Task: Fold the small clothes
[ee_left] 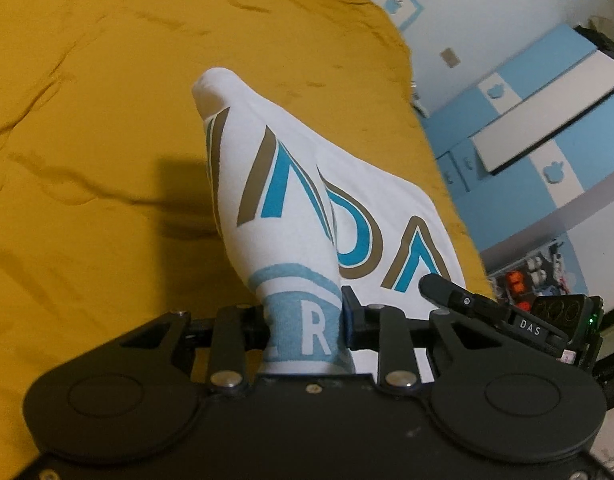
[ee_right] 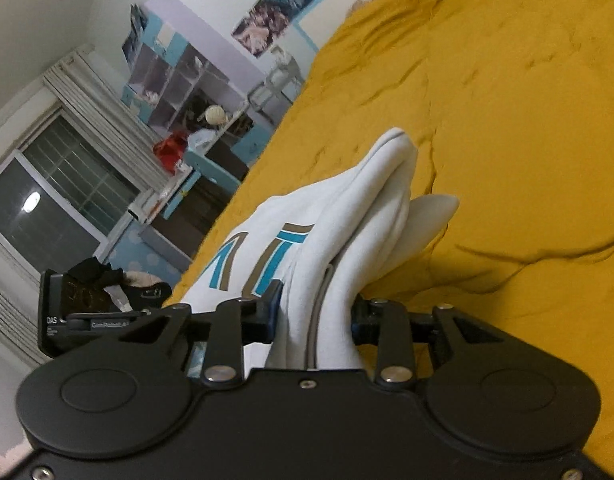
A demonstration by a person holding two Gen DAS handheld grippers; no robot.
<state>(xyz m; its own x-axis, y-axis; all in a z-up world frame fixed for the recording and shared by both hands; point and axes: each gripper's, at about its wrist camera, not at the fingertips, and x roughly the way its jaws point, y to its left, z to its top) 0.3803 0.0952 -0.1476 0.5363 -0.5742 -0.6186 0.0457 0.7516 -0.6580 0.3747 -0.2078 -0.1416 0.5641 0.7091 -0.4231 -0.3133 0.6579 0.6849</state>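
A small white garment (ee_left: 291,184) with blue and brown lettering hangs lifted over the mustard-yellow bedspread (ee_left: 87,120). My left gripper (ee_left: 305,324) is shut on a bunched edge that bears a light blue band and a white letter R. In the right wrist view the same garment (ee_right: 347,220) droops forward in thick folds. My right gripper (ee_right: 315,320) is shut on its gathered white edge. The cloth spans between the two grippers, which are close together; the right one's black finger (ee_left: 447,288) shows beside the cloth in the left wrist view.
The yellow bedspread (ee_right: 507,120) is wrinkled and fills most of both views. A blue and white wardrobe (ee_left: 547,100) stands past the bed's edge. A window with curtains (ee_right: 59,188), shelves (ee_right: 179,80) and a cluttered desk (ee_right: 187,152) lie beyond the other side.
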